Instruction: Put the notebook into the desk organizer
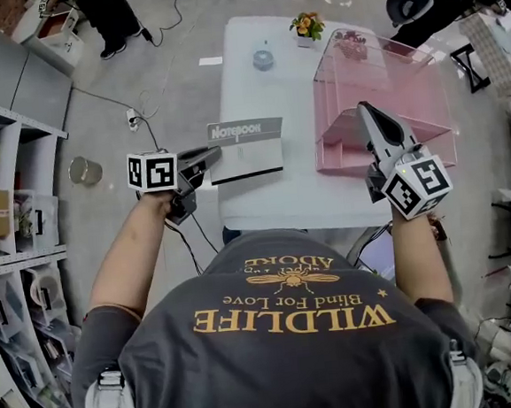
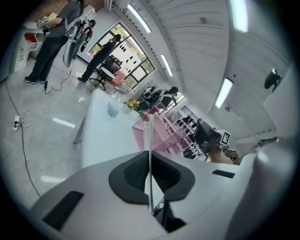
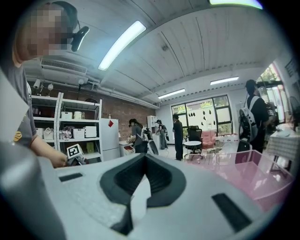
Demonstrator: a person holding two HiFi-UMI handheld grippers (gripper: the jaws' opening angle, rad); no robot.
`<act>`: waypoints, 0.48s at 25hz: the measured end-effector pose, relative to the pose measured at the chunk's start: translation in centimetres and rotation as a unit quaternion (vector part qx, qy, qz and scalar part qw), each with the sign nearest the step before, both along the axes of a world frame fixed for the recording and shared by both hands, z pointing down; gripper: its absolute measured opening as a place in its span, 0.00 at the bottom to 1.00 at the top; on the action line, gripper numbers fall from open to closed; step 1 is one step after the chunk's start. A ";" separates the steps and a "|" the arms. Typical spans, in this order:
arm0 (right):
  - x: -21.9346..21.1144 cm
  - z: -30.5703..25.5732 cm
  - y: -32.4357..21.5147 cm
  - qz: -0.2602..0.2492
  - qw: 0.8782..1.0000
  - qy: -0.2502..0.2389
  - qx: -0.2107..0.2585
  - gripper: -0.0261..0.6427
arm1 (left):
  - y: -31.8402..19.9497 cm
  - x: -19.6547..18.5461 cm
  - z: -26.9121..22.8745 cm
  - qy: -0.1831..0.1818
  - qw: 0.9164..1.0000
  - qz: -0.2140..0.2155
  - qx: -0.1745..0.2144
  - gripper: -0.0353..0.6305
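Two jaws of the left claw (image 1: 216,151) clamp the notebook (image 1: 249,151).

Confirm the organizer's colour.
Organizer is translucent pink; the head view shows it best.

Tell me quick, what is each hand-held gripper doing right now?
Left hand-held gripper: closed on the edge of the notebook.
Right hand-held gripper: closed, holding nothing.
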State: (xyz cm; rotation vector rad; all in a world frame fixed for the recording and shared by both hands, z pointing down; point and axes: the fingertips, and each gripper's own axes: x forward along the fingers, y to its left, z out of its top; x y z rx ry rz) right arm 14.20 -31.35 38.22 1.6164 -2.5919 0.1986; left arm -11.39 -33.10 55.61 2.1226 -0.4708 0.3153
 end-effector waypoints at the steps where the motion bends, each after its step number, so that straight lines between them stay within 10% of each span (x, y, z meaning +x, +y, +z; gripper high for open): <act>1: 0.9 -0.4 -0.1 0.008 1.000 0.001 0.005 0.04 | -0.3 0.7 -1.6 0.008 1.000 0.003 0.010 0.07; 12: 9.7 -5.9 -0.8 0.069 0.996 0.028 0.056 0.04 | -3.7 9.5 -17.1 0.083 0.991 0.016 0.107 0.07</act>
